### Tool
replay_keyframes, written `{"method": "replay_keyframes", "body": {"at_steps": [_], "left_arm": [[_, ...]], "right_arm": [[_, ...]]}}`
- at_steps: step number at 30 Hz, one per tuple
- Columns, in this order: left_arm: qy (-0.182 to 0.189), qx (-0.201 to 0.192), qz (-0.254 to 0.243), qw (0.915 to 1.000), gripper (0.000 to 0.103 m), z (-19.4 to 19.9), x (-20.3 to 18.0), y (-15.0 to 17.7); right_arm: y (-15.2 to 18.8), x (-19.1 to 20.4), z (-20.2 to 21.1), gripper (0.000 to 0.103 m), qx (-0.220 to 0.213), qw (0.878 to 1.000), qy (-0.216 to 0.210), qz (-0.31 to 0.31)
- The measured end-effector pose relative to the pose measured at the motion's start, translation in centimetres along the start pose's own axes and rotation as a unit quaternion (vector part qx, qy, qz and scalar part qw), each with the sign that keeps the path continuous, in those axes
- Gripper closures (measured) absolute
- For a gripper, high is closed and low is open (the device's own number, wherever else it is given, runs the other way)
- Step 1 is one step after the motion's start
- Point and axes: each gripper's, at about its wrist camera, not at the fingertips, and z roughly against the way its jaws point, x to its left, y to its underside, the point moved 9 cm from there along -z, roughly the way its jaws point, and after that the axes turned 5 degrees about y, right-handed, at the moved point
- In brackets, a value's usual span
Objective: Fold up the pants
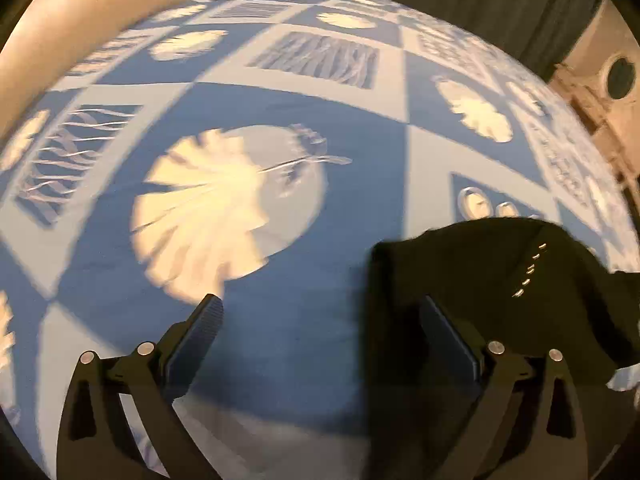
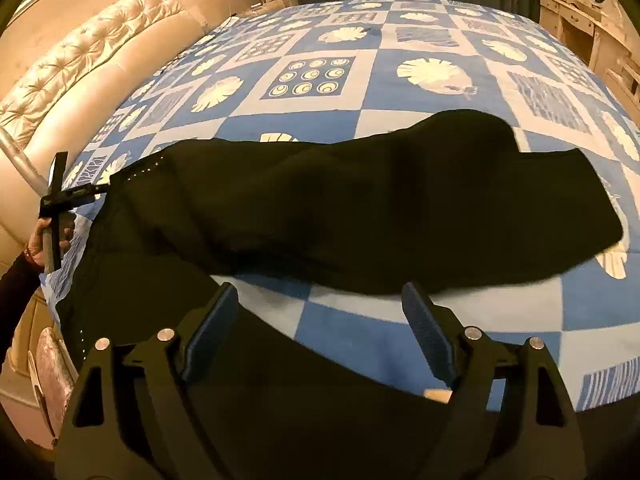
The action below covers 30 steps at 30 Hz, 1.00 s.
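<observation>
Pants (image 2: 360, 208) spread limp on bed (image 2: 360, 80) ahead of gaping right tongs (image 2: 320, 320), soft and floppy, best pinched at studded waist edge beside gaping, empty left tongs (image 1: 320, 328).

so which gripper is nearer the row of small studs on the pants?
Left. The left gripper sits at the pants' edge with the studs just past its right-hand finger. The right gripper is open over the near edge, far along the garment from that row.
</observation>
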Motion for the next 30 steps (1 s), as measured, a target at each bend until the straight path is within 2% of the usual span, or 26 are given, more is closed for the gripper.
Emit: {"method": "replay_keyframes", "body": {"at_steps": [2,5,9,10,12,13,14,16,19,23,27,29,30], "left_arm": [[0.021,0.004,-0.004,0.9998,0.006,-1.0,-1.0,-0.4],[0.029,-0.002,-0.011,0.9995,0.006,-1.5,-1.7,-0.8],[0.018,-0.007,-0.026,0.9995,0.008,-1.8,-1.9,-0.8],[0.013,-0.008,-0.030,0.9994,0.024,-1.8,-1.9,-0.9],[0.014,-0.010,-0.040,0.9991,0.033,-1.6,-2.1,-1.0],[0.020,-0.008,-0.040,0.9990,0.042,-1.7,-2.3,-1.1],[0.023,-0.004,-0.042,0.9988,0.045,-1.6,-2.7,-1.0],[0.024,0.003,-0.049,0.9985,0.061,-1.8,-3.3,-1.0],[0.010,0.011,-0.063,0.9979,0.069,-1.7,-4.2,-1.0],[0.000,0.014,-0.074,0.9971,0.069,-1.7,-4.6,-0.9],[0.009,0.018,-0.069,0.9974,0.069,-2.0,-4.3,-0.9],[0.007,0.018,-0.073,0.9971,0.069,-2.1,-4.4,-0.9],[0.006,0.017,-0.074,0.9971,0.069,-2.1,-4.4,-0.9]], "right_arm": [[-0.3,0.5,-0.7,0.019,0.003,1.000,-0.011,-0.003],[-1.0,1.2,-1.1,0.019,0.005,0.999,-0.034,-0.010],[-3.1,1.3,-1.4,0.019,-0.005,0.998,-0.059,-0.012],[-4.0,1.3,-1.5,0.019,-0.010,0.998,-0.062,-0.008],[-6.4,1.1,-2.1,0.019,-0.015,0.998,-0.060,0.005],[-7.4,1.1,-2.6,0.019,-0.013,0.998,-0.062,0.010],[-8.7,1.2,-3.2,0.019,-0.010,0.998,-0.058,0.020],[-10.9,1.4,-4.5,0.019,-0.007,0.998,-0.037,0.054],[-13.1,1.6,-7.5,0.019,0.016,0.992,0.017,0.122],[-13.8,3.4,-12.2,0.019,0.071,0.975,0.038,0.208],[-13.6,5.2,-15.7,0.034,0.110,0.959,0.038,0.258],[-12.9,5.6,-17.4,0.050,0.138,0.953,0.035,0.266],[-12.4,5.8,-18.0,0.063,0.150,0.953,0.026,0.264]]}}
